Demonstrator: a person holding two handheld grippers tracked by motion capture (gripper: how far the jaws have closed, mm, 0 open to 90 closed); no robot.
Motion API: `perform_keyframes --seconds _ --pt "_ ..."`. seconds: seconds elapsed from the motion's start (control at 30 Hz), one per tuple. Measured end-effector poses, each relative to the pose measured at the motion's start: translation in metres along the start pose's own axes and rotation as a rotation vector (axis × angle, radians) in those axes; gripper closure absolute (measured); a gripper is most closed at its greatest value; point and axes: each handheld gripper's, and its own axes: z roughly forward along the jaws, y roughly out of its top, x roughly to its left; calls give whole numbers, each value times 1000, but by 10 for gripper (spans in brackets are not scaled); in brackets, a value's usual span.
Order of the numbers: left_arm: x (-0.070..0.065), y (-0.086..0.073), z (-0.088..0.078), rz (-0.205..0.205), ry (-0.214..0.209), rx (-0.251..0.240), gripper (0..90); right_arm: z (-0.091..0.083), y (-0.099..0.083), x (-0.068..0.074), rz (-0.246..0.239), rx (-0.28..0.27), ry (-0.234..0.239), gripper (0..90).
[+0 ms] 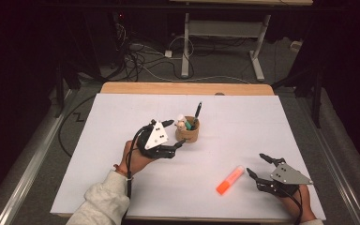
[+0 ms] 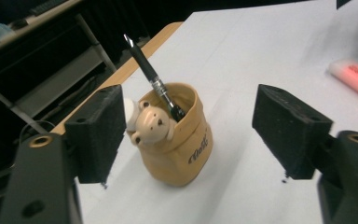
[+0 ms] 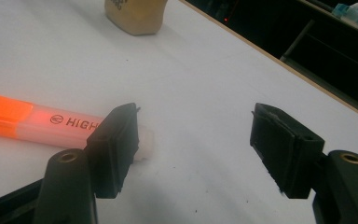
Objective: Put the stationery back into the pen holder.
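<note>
Having stocked the tan bear-faced ceramic pen cup, our left tongs gape empty; next, right tongs, wide and empty, take the orange highlighter at nine o'clock.

bare table all round, pen cup mid-table, orange highlighter near right

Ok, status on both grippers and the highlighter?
Left gripper open beside pen cup. Right gripper open, empty. Highlighter flat on the table, unheld. Nothing blocking.
</note>
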Motion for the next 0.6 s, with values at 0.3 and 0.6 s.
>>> perform_keyframes --seconds 0.3,0.6 --pt "-5 -19 -23 2 44 -2 192 -1 2 2 -5 -2 10 331" --pt "-9 -49 -36 -27 52 45 190 -2 2 3 -7 -3 17 331"
